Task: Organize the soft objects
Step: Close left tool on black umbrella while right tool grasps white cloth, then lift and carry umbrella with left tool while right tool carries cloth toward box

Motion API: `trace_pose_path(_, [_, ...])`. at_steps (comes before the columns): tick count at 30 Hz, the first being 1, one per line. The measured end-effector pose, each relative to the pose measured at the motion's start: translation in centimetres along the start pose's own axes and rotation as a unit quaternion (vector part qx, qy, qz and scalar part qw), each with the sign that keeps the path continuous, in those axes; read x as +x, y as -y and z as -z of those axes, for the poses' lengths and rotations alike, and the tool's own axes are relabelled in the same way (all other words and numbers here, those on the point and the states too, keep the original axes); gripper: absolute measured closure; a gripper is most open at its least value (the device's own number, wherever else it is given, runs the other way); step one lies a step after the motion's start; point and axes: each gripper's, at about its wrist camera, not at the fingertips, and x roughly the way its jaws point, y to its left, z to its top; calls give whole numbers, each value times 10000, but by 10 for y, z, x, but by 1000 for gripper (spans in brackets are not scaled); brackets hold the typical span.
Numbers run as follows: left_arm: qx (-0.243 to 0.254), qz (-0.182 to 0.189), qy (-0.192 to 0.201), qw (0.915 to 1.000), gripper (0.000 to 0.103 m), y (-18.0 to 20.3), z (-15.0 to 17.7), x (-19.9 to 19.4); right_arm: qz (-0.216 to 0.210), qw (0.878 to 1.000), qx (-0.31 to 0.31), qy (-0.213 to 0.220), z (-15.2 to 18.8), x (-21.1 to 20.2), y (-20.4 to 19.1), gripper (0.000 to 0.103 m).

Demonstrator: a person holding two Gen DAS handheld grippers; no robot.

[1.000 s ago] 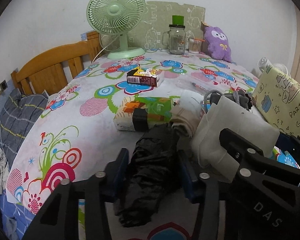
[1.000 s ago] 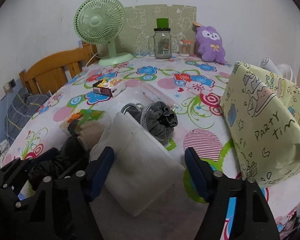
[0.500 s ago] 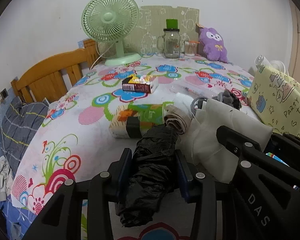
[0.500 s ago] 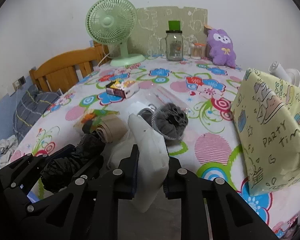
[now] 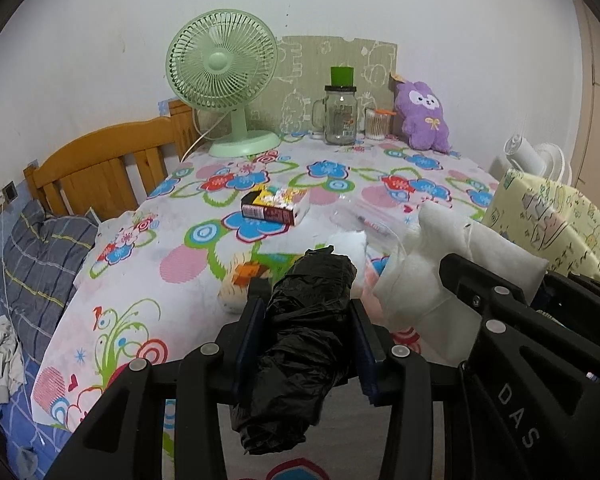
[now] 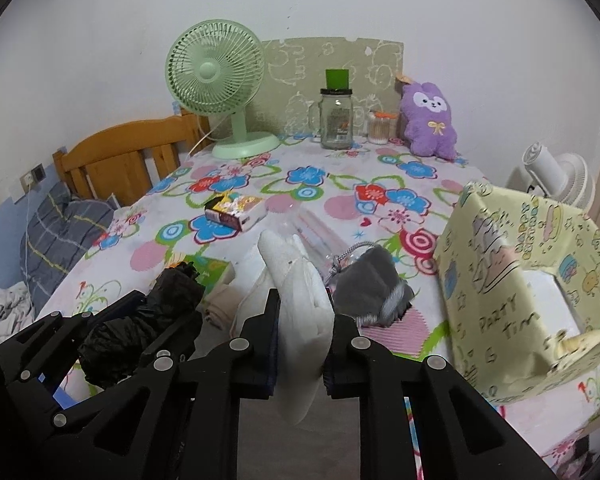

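My left gripper (image 5: 306,312) is shut on a crumpled black plastic bag (image 5: 300,344) and holds it above the flowered tablecloth (image 5: 140,264). My right gripper (image 6: 302,304) is shut on a white cloth pouch (image 6: 300,300) and holds it up; the pouch also shows in the left wrist view (image 5: 452,260). A grey drawstring pouch (image 6: 374,288) lies just right of the white one. A beige rolled cloth (image 6: 220,300) lies on the table between the two grippers. The black bag shows at lower left in the right wrist view (image 6: 140,320).
A yellow party bag (image 6: 520,280) stands at the right. A small printed box (image 5: 276,204), a green fan (image 5: 220,76), a glass jar (image 5: 340,114) and a purple plush (image 5: 422,116) sit farther back. A wooden headboard (image 5: 100,168) is at left.
Both grippers closed, the left on the black bag and the right on the white pouch, and lifted them off the table.
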Motion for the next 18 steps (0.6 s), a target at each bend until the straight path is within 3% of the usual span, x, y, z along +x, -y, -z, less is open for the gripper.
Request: trace_pose_path(18, [30, 127, 283, 9995, 60, 21, -45, -16, 227, 9995, 42, 226, -44, -22, 17, 84])
